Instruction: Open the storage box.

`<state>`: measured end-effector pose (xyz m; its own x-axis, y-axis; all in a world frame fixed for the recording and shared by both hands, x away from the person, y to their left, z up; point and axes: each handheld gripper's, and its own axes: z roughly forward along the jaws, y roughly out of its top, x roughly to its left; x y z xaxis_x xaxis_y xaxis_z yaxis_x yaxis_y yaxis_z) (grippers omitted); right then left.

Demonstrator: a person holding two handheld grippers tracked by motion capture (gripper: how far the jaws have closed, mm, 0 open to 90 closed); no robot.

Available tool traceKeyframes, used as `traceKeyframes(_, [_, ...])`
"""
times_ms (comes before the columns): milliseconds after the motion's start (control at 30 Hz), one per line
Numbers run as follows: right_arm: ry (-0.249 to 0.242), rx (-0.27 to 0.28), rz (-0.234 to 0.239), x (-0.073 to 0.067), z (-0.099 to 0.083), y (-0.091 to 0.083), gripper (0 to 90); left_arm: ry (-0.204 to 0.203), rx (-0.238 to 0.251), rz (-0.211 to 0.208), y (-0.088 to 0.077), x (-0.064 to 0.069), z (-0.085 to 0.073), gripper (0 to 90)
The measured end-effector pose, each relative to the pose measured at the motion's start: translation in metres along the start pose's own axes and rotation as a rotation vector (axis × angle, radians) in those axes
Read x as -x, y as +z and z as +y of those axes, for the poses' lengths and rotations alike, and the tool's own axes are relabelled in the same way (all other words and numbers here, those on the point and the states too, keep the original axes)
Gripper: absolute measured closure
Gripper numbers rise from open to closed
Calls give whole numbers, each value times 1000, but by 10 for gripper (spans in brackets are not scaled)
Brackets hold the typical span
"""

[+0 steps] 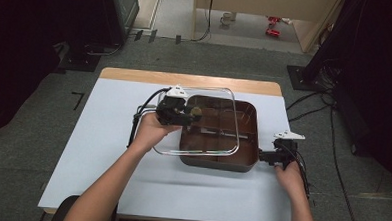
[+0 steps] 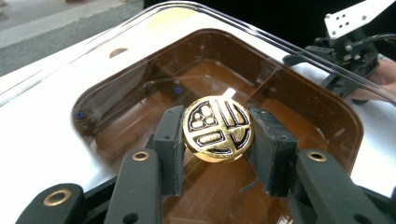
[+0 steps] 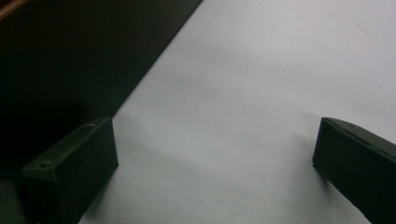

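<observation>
A square brown pan stands on the white table. Its clear glass lid hangs tilted over the pan's left half, reaching past the left wall. My left gripper is shut on the lid's round gold knob. The left gripper view has the knob squeezed between both pads, with the lid's rim and the pan beneath. My right gripper rests low by the pan's front right corner. In its own view the right gripper is open over bare table, beside the pan's dark wall.
The white table sheet stretches left and in front of the pan, with a wooden edge at the back. Cables run over the grey floor to the right. Dark equipment stands at both far sides.
</observation>
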<state>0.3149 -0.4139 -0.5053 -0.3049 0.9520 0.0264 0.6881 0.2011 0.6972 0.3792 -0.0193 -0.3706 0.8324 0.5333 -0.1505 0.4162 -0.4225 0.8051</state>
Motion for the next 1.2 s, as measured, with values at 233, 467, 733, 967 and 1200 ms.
traceKeyframes(233, [1, -2, 2, 0, 0, 0, 0, -34, 1, 49, -28, -18, -11, 588])
traceKeyframes(467, [-2, -1, 1, 0, 0, 0, 0, -84, 2, 94, -56, -43, -25, 588])
traceKeyframes(733, [-1, -1, 1, 0, 0, 0, 0, -129, 6, 136, -73, -64, -37, 588])
traceKeyframes(967, [-1, 0, 0, 0, 0, 0, 0, -166, 2, 155, -82, -88, -51, 588])
traceKeyframes(1200, [-1, 0, 0, 0, 0, 0, 0, -209, -19, 207, -82, -110, -70, 588])
